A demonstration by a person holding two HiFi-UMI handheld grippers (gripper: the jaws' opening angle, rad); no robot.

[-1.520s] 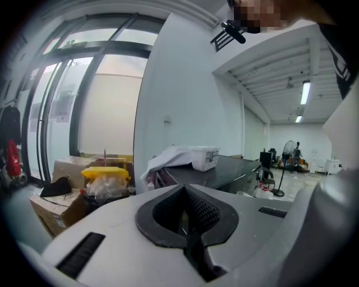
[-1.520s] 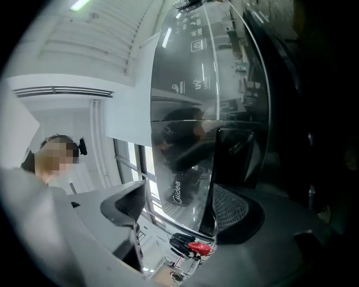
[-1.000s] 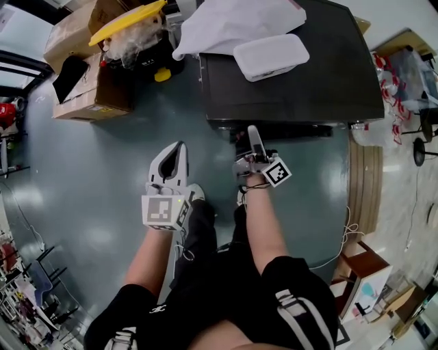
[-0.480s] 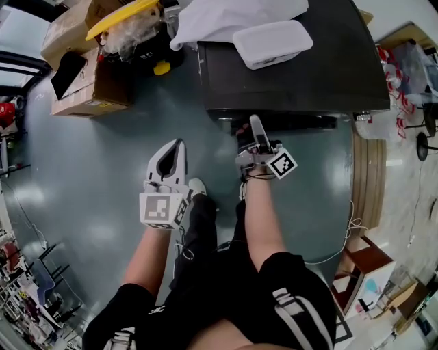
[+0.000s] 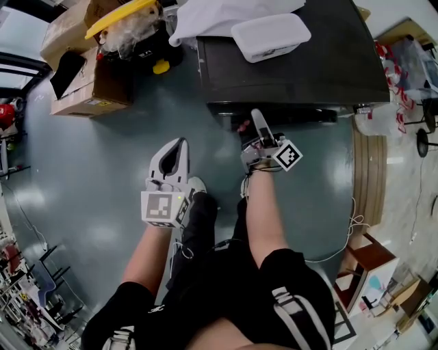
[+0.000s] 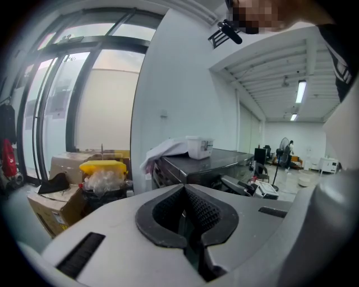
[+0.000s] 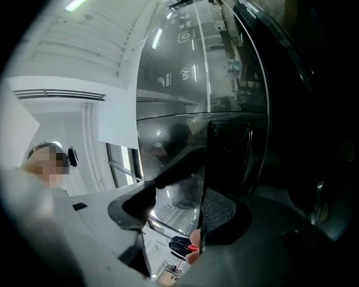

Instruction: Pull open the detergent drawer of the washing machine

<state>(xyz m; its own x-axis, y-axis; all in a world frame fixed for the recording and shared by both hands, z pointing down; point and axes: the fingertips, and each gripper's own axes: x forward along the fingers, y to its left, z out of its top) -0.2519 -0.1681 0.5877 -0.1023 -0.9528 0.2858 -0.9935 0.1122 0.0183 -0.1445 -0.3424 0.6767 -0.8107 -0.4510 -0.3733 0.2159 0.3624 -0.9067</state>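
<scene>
The dark washing machine (image 5: 294, 68) stands at the top of the head view, its front edge facing me. My right gripper (image 5: 256, 117) points up against that front near its left end. In the right gripper view a dark glossy drawer front (image 7: 230, 151) stands between the jaws of the right gripper (image 7: 205, 168); the jaws are closing, with a gap still showing beside the left jaw. My left gripper (image 5: 179, 143) hangs over the grey floor, left of the machine and apart from it, shut with nothing in it. Its pads (image 6: 196, 210) meet at the tip.
A white cloth (image 5: 219, 17) and a white lidded box (image 5: 270, 35) lie on the machine's top. Cardboard boxes (image 5: 89, 82) and a yellow-lidded bin (image 5: 123, 17) stand at the far left. A round wooden edge (image 5: 366, 184) lies to the right. My legs fill the bottom.
The right gripper has stayed at the machine's front, its tip a touch further under the edge. The left gripper has hardly shifted over the floor.
</scene>
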